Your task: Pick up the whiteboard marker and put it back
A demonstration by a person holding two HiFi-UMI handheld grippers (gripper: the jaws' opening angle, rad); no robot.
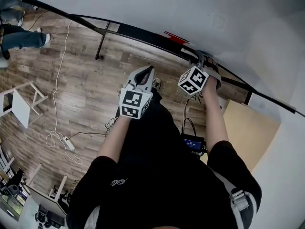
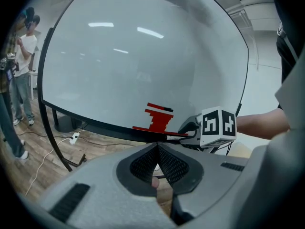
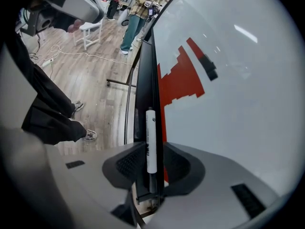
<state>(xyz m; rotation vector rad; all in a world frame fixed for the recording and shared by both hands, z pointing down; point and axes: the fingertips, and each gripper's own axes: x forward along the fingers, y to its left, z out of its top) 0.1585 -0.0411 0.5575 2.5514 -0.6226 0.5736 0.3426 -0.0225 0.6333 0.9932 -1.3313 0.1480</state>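
The white whiteboard marker (image 3: 151, 142) lies lengthwise in the black tray (image 3: 143, 80) along the whiteboard's lower edge. My right gripper (image 3: 151, 150) reaches down over the tray and is open, one jaw on each side of the marker and the pads standing off it. In the head view the right gripper (image 1: 202, 62) is at the tray (image 1: 143, 35), to the right of a red drawing (image 1: 175, 37). My left gripper (image 1: 145, 73) hangs back from the board over the floor, shut with nothing in it. In its own view its tips (image 2: 157, 148) meet, and the right gripper (image 2: 187, 130) shows at the tray (image 2: 109, 128).
A red stepped drawing (image 3: 183, 78) marks the whiteboard (image 2: 143, 56). The board's black stand leg (image 1: 100, 44) rests on the wooden floor. A white cable and power strip (image 1: 68, 143) lie on the left. People stand at the far left (image 2: 19, 80). A white stool (image 1: 19, 104) is nearby.
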